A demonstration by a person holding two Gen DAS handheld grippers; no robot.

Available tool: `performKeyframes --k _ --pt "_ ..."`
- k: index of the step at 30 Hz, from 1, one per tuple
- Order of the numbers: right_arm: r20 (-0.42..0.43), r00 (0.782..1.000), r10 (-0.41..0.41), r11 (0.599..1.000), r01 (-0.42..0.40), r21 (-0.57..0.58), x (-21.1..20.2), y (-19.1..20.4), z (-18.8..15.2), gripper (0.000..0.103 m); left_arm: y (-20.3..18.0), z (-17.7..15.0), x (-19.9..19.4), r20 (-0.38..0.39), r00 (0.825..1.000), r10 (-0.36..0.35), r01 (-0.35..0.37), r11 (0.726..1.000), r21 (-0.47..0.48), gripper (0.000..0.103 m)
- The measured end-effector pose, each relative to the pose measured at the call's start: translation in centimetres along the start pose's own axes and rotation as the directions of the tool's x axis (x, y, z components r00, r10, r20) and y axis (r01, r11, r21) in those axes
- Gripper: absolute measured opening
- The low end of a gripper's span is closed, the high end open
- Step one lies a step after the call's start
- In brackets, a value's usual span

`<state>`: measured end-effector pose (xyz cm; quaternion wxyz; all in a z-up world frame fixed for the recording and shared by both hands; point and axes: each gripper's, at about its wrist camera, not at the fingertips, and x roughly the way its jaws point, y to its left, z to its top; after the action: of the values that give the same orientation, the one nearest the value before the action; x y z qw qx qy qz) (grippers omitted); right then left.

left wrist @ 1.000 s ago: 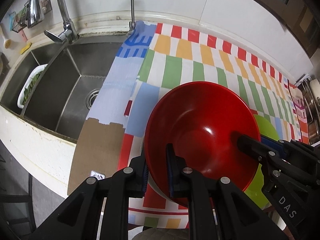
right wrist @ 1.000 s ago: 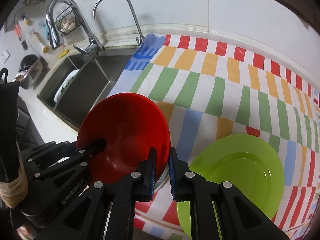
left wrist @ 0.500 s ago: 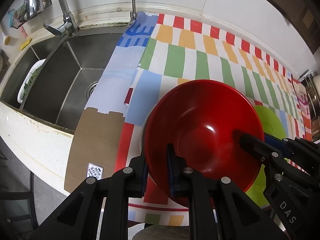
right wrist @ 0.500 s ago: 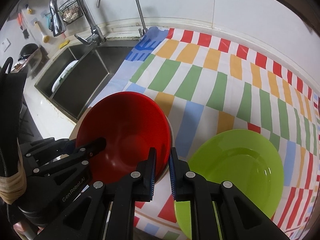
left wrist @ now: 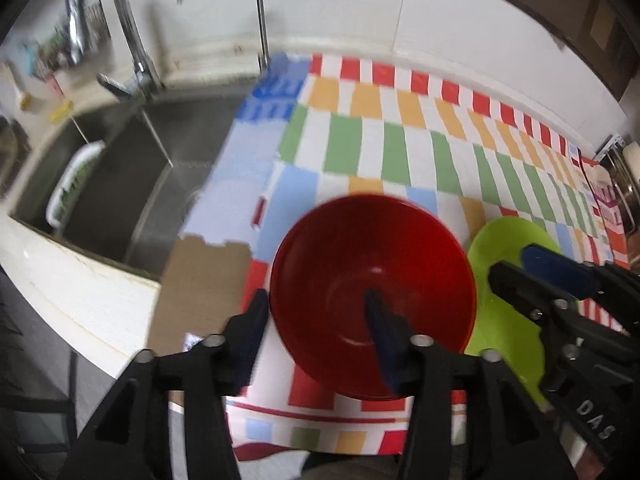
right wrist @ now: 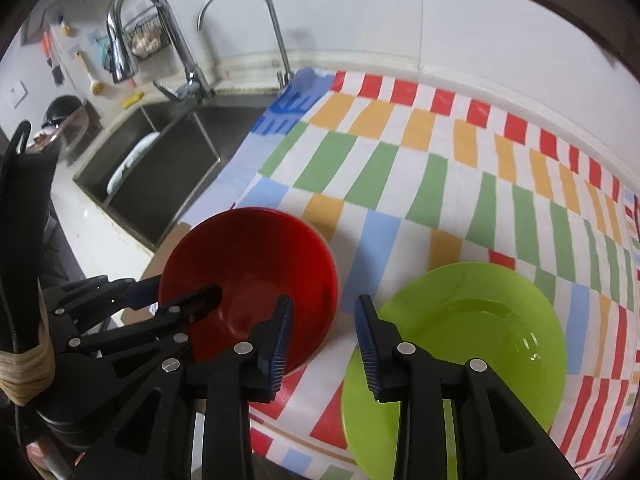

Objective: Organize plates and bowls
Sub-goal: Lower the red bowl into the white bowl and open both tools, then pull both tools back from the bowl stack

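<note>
Left wrist view: left gripper [left wrist: 316,316] angled steeply down, jaws opening, astride near rim of red bowl [left wrist: 372,292] on striped cloth [left wrist: 384,152], pads off it; clamped on rim before.

Right wrist view: right gripper [right wrist: 324,336] angled steeply down, jaws opening, bowl's right rim between, untouched; previously pinched. Green plate [right wrist: 472,340] beside bowl, unmoved.

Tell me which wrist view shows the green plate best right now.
The right wrist view: the green plate lies nearly whole on the striped cloth, only its near edge behind the gripper's fingers. The left wrist view catches a blurred part, cut off by the red bowl and right gripper.
</note>
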<state>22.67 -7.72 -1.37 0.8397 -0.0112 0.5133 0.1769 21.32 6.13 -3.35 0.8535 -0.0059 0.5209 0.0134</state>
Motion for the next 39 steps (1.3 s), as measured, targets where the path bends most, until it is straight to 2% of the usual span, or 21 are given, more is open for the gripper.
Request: performKeyframes --k 1,4,7,9,13,19,23,28,36,39 --pt "0.011 1.0 -0.004 1.0 0.004 0.002 -0.4 -0.1 -0.1 0.033 -0.2 0.0 -0.3 0.019 1.0 0.017 -0.018 1.0 0.017 0.06" --pt "0.062 0.998 -0.031 0.999 0.03 0.013 -1.9 -0.6 -0.5 0.043 -0.6 -0.2 -0.8 0.041 0.997 0.058 -0.06 0.997 0.046 0.06" --pt "0.106 0.992 -0.071 0.997 0.071 0.007 -3.2 -0.8 -0.9 0.044 -0.9 -1.1 -2.5 0.069 0.997 0.034 -0.035 0.999 0.014 0.06" --pt "0.125 0.989 -0.085 0.996 0.086 -0.003 -4.0 -0.8 -1.4 0.044 -1.2 -1.7 -3.5 0.096 0.994 0.045 -0.045 0.999 0.001 0.06" --pt "0.158 0.985 -0.062 0.998 0.062 0.008 -5.8 -1.3 -3.0 0.044 -1.7 -3.6 -6.0 0.169 0.982 0.081 -0.076 0.997 -0.034 0.065" --pt "0.225 0.972 -0.069 0.996 0.053 0.074 -8.1 -2.3 -5.7 0.052 -2.0 -5.8 -8.7 0.231 0.97 0.073 -0.067 0.997 -0.037 0.07" --pt "0.291 0.952 -0.101 0.992 0.075 0.097 -10.0 -2.1 -7.6 0.063 -2.1 -7.4 -10.9 0.301 0.949 0.094 -0.098 0.995 -0.001 0.076" --pt "0.358 0.92 -0.158 0.986 0.129 0.102 -12.2 -0.9 -10.1 0.07 -1.6 -9.5 -13.5 0.381 0.92 0.092 -0.115 0.993 0.036 0.082" --pt "0.438 0.862 -0.254 0.963 0.183 0.199 -16.3 1.1 -13.8 0.082 -0.8 -13.0 -16.8 0.451 0.892 0.037 -0.091 0.991 0.099 0.093" --pt "0.459 0.839 -0.293 0.952 0.211 0.222 -17.6 2.1 -15.4 0.085 -0.3 -14.0 -17.5 0.455 0.89 0.013 -0.067 0.992 0.104 0.094"
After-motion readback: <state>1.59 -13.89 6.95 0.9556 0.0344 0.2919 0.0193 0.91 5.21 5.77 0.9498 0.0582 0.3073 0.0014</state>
